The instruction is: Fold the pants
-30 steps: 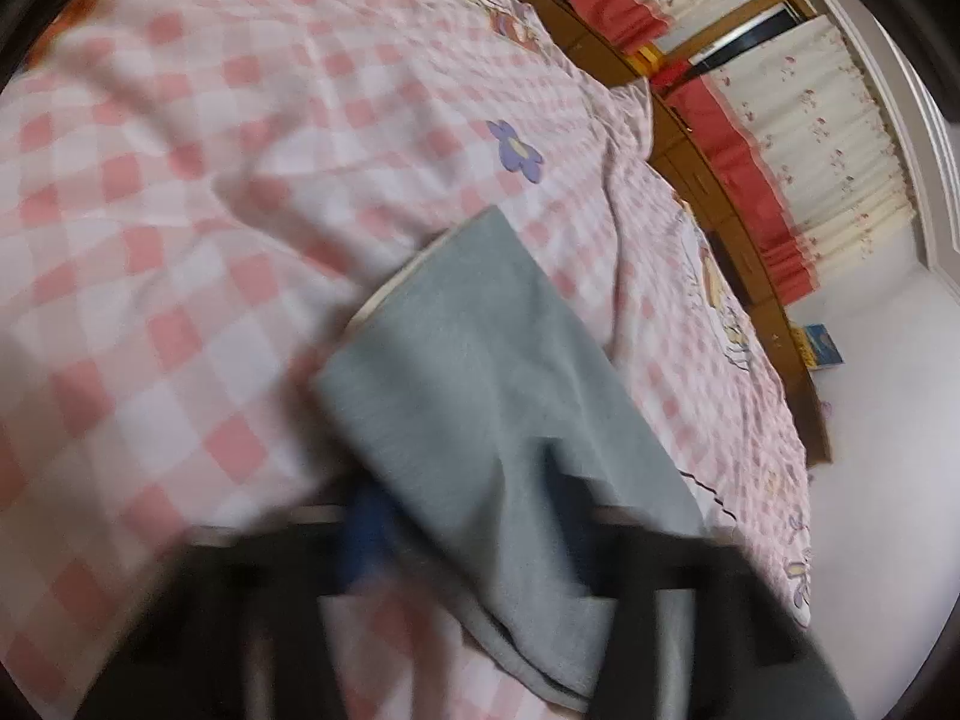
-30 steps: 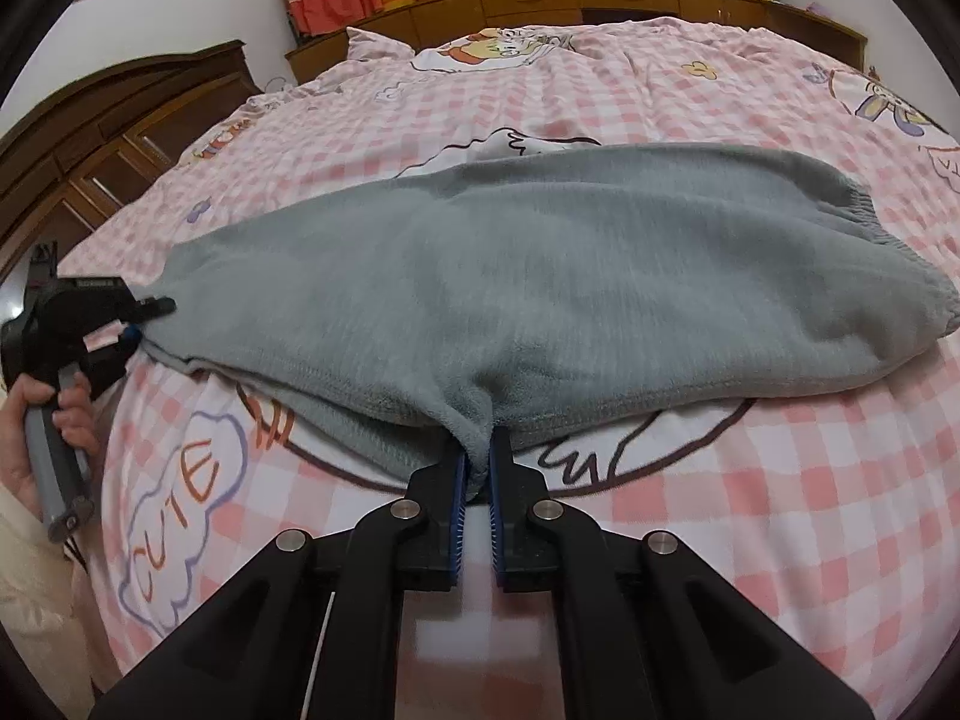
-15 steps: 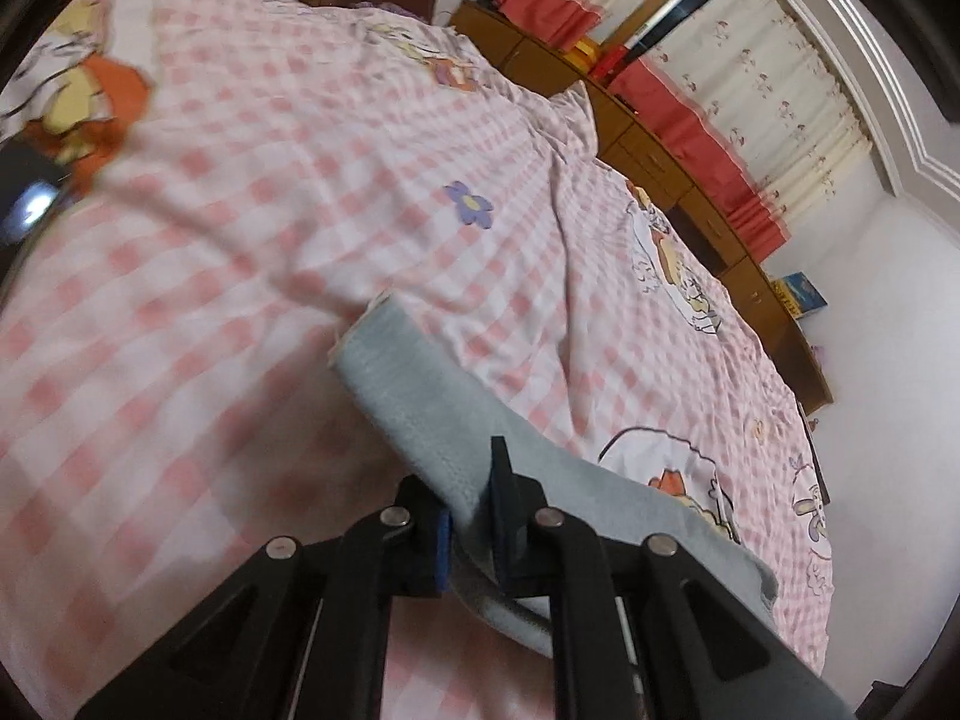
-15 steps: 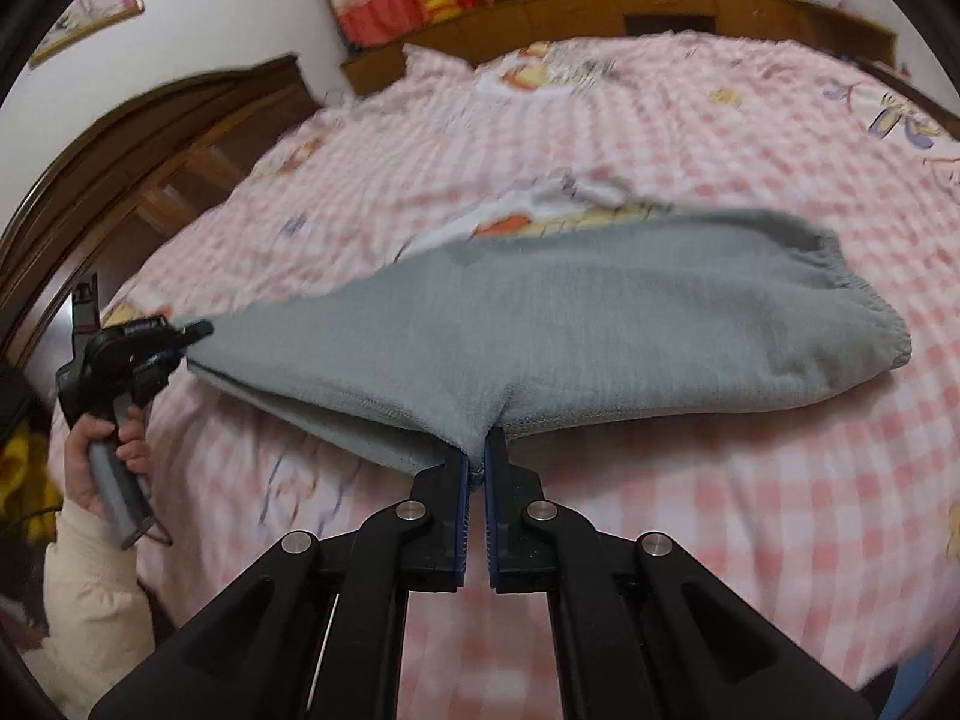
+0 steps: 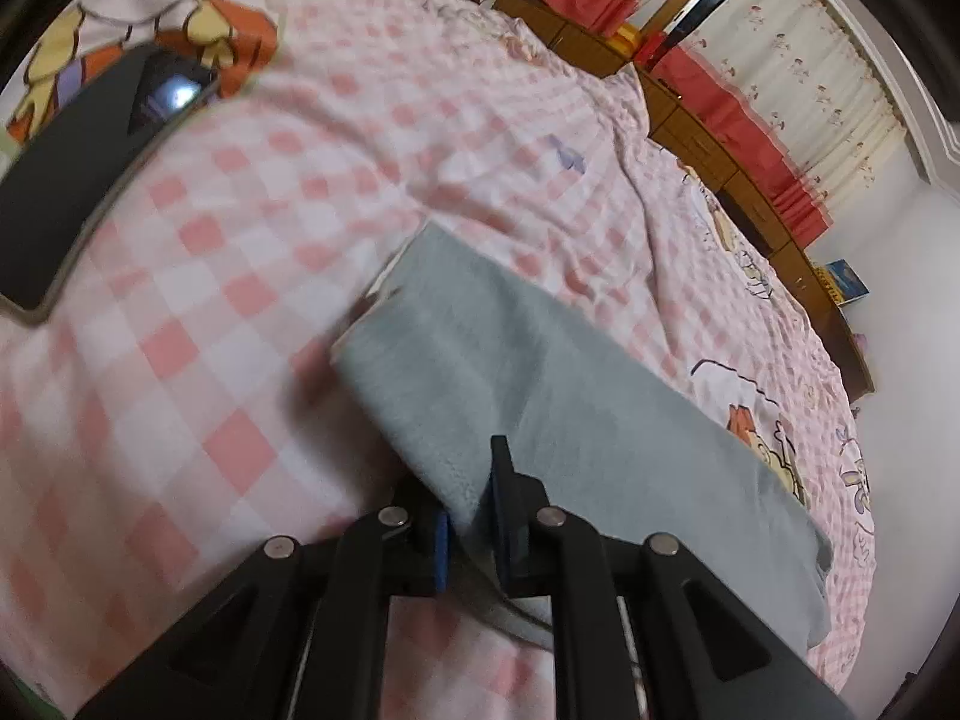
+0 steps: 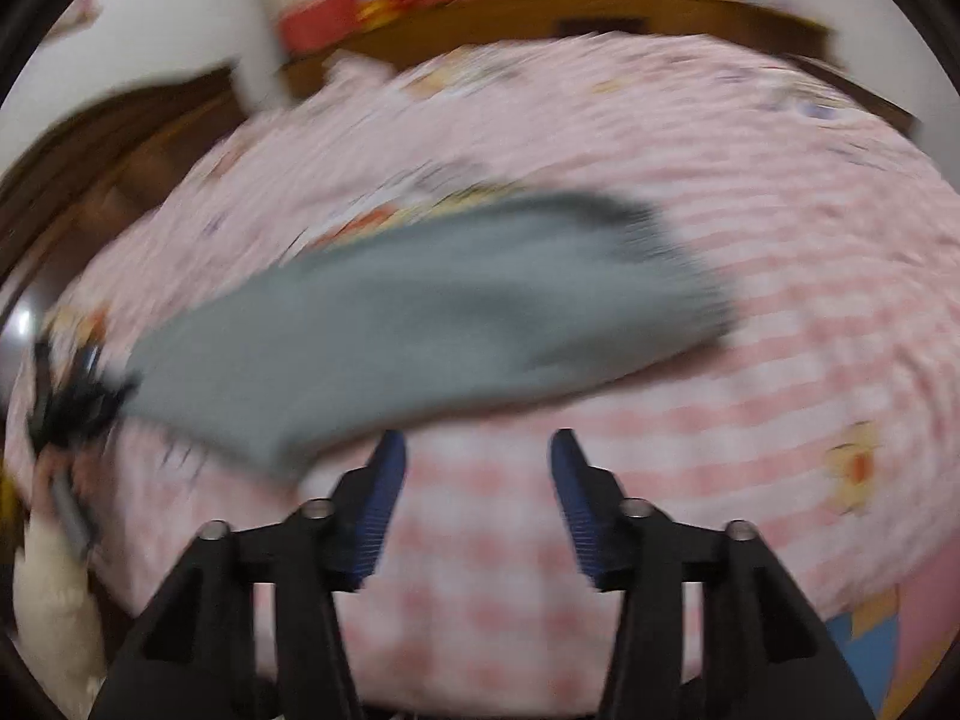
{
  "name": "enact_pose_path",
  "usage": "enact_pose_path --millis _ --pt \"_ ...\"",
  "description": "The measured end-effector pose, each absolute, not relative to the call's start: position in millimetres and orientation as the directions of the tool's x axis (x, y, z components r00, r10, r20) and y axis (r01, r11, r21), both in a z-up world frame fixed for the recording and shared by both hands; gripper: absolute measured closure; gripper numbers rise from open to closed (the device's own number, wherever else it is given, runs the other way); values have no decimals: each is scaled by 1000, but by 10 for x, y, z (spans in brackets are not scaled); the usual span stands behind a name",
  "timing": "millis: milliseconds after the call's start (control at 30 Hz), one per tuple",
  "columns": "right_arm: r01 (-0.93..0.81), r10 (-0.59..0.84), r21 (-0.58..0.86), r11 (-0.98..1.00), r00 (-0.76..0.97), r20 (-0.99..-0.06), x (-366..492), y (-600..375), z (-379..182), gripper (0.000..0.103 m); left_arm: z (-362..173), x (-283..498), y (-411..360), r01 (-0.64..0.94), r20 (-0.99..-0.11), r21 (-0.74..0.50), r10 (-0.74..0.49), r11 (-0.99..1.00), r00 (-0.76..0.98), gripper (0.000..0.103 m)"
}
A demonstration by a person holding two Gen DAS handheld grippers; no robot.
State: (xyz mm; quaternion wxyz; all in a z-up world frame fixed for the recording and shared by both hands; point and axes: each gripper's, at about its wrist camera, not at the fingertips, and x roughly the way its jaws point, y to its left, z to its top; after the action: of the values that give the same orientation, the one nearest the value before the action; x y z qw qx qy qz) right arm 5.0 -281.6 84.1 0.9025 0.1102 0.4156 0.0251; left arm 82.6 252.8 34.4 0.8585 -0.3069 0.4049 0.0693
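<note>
A: Where are the pants [image 5: 540, 396] at this moment?

B: In the left wrist view the grey cloth runs from the lower centre of the frame up to the middle and off toward the lower right, lying over the pink checked bedspread [image 5: 198, 312]. In the right wrist view the pants [image 6: 408, 324] fill the middle of the frame, badly smeared by motion blur.

A: And the left gripper [image 5: 474, 516]?

B: Its jaws are nearly together, pinching an edge of the pants at the bottom centre of its own view. In the right wrist view that same gripper [image 6: 78, 396] shows at the left edge, at the left tip of the cloth, with a cream sleeve [image 6: 48, 612] below it.

A: The right gripper [image 6: 474, 456]?

B: Its jaws have just been opening and stand apart, at the lower centre of the frame. Nothing lies between the blue pads [image 6: 384, 486]; only the checked bedspread shows in the gap. The cloth's near edge hangs just above and left of the left finger.

A: Anything else on the bed?

B: A dark phone [image 5: 90, 168] lies at the upper left of the left wrist view, well apart from the pants.
</note>
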Motion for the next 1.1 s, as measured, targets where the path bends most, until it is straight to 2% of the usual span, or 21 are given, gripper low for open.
enact_pose_path --millis 167,300,333,367,400,467,533,633,733,867,967,1100 --pt "327 153 468 821 663 -732 401 -3608 549 48 298 842 2507 -369 -741 -456 -116 810 661 90" --pt "416 288 686 597 687 -667 584 -3914 167 48 264 839 2517 -376 -742 -463 -118 803 660 89" --pt "399 332 730 555 699 -634 636 -3950 96 50 260 840 2520 -379 -742 -466 -119 800 660 89" --pt "389 346 744 543 704 -621 678 -3970 80 69 260 840 2519 -381 -743 -466 -119 798 659 89" --pt "394 330 727 563 699 -634 713 -3979 98 83 262 839 2518 -382 -744 -465 -118 798 658 89" --pt "378 254 640 669 694 -674 756 -3956 223 83 270 848 2513 -382 -746 -462 -118 800 655 88" --pt "353 157 472 808 643 -749 809 -3819 304 83 271 848 2513 -379 -748 -461 -121 803 653 88" --pt "300 65 285 910 577 -814 824 -3605 281 77 259 871 2508 -376 -750 -457 -122 806 650 88" --pt "295 27 250 922 596 -803 704 -3603 432 77 255 869 2505 -374 -747 -459 -123 806 653 87" --pt "287 -75 168 943 675 -734 550 -3616 887 74 240 879 2520 -366 -744 -464 -130 807 656 87" --pt "202 -24 163 966 696 -718 726 -3565 1014 73 232 885 2520 -368 -742 -465 -128 805 659 87" --pt "102 53 162 982 668 -742 1216 -3329 887 73 237 905 2482 -373 -743 -449 -108 812 660 87"
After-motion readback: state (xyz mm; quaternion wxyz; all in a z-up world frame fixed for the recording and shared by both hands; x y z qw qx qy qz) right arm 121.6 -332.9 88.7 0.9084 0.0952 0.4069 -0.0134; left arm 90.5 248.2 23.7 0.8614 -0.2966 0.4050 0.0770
